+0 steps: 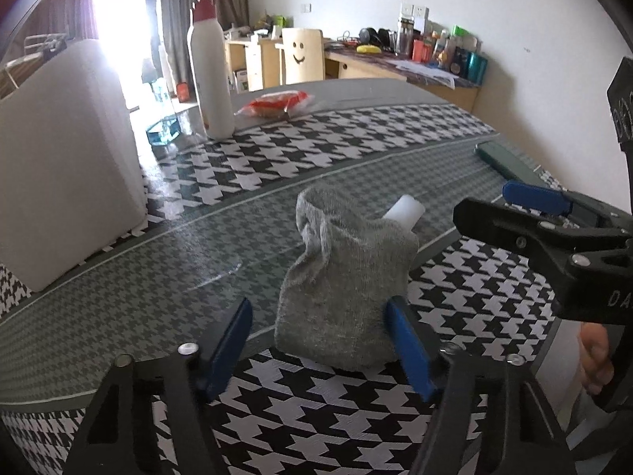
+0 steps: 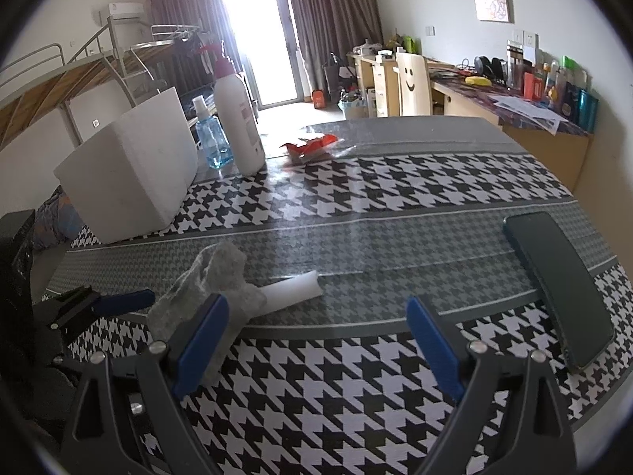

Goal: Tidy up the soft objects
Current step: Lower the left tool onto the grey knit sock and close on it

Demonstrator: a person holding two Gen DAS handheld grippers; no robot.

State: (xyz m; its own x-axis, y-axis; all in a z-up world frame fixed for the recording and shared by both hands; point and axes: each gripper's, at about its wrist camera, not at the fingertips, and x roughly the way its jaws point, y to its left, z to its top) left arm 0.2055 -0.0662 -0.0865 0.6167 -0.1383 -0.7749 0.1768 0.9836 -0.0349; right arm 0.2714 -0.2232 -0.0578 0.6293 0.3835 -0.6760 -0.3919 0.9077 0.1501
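Note:
A crumpled grey sock (image 1: 344,285) lies on the houndstooth tablecloth (image 1: 356,146), draped over one end of a white foam tube (image 1: 405,213). My left gripper (image 1: 318,344) straddles the sock's near end. Its right pad is against the fabric and its left pad stands clear, so the jaws are open around it. In the right wrist view the sock (image 2: 221,277) and tube (image 2: 292,289) lie to the left, partly behind the left finger of my right gripper (image 2: 320,340). That gripper is open over bare cloth with nothing between its fingers.
A white box (image 1: 67,166) stands at the left. Behind it are a white pump bottle (image 1: 209,75), a blue spray bottle (image 2: 211,138) and a red snack packet (image 1: 277,105). A dark phone (image 2: 561,289) lies at the right. A hand (image 1: 593,356) holds the right gripper's handle.

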